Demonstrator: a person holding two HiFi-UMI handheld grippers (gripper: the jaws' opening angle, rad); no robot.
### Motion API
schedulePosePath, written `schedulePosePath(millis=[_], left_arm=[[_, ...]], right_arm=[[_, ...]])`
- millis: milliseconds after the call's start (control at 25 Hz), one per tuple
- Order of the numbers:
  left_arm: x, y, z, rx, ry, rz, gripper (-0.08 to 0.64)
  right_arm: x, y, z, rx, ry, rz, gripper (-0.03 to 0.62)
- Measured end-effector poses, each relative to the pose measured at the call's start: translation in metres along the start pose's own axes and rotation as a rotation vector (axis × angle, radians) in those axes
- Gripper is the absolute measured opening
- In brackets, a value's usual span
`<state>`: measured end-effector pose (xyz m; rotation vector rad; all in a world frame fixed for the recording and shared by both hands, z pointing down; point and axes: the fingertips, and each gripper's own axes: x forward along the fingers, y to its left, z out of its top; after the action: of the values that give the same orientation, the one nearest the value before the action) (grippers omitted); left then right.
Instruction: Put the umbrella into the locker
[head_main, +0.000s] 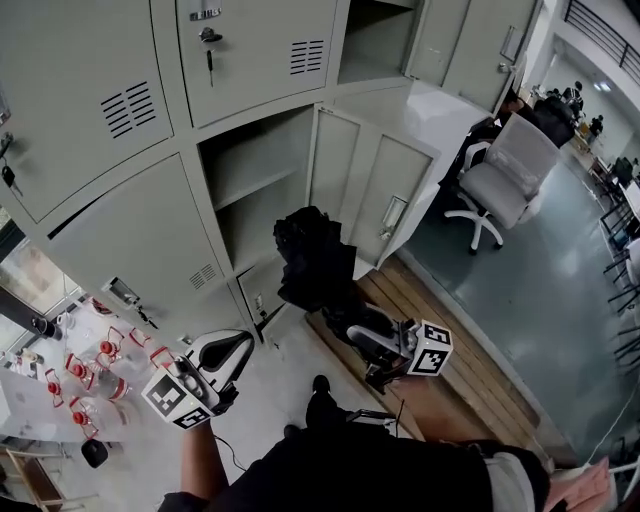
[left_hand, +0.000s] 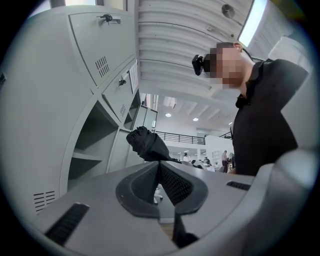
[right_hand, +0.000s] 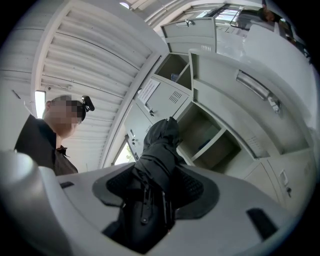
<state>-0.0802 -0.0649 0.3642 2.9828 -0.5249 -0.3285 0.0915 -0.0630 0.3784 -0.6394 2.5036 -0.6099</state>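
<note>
Grey lockers (head_main: 110, 230) dead ahead, open compartment (head_main: 265, 195) at twelve o'clock. Clamps right gripper (head_main: 365, 338) on the folded black umbrella (head_main: 312, 262); holds left gripper (head_main: 228, 352) at seven o'clock, jaws together, empty.

White office chair (head_main: 505, 180), wooden platform (head_main: 470, 370) near it, red-capped clear bottles (head_main: 85, 375) — lower left

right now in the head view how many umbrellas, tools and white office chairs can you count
umbrella: 1
tools: 2, the left tool and the right tool
white office chair: 1
total: 4
</note>
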Motion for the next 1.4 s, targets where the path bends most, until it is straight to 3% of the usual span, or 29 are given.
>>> schedulePosePath(millis=[160, 360, 480, 880, 960, 1160, 1400], left_arm=[[0.034, 0.022, 0.008, 0.014, 0.013, 0.015, 0.02], [0.077, 0.052, 0.021, 0.127, 0.081, 0.058, 0.02], [0.096, 0.067, 0.03, 0.138, 0.093, 0.082, 0.019], [0.141, 0.116, 0.048, 0.162, 0.123, 0.276, 0.02], [0.144, 0.123, 0.053, 0.172, 0.124, 0.308, 0.02], [0.136, 0.135, 0.065, 0.19, 0.121, 0.333, 0.02], [0.121, 0.137, 0.081, 0.174, 0.098, 0.235, 0.02]], right_arm=[[0.015, -0.025, 0.021, -0.02, 0.015, 0.046, 0.247], [0.025, -0.061, 0.052, -0.035, 0.017, 0.073, 0.247], [0.029, -0.082, 0.067, -0.046, 0.018, 0.075, 0.247], [0.054, -0.126, 0.089, -0.005, 0.056, 0.134, 0.247], [0.062, -0.132, 0.093, -0.05, 0.06, 0.121, 0.247], [0.09, -0.147, 0.091, -0.266, 0.077, 0.014, 0.245], [0.129, -0.162, 0.083, -0.336, 0.109, -0.088, 0.238]])
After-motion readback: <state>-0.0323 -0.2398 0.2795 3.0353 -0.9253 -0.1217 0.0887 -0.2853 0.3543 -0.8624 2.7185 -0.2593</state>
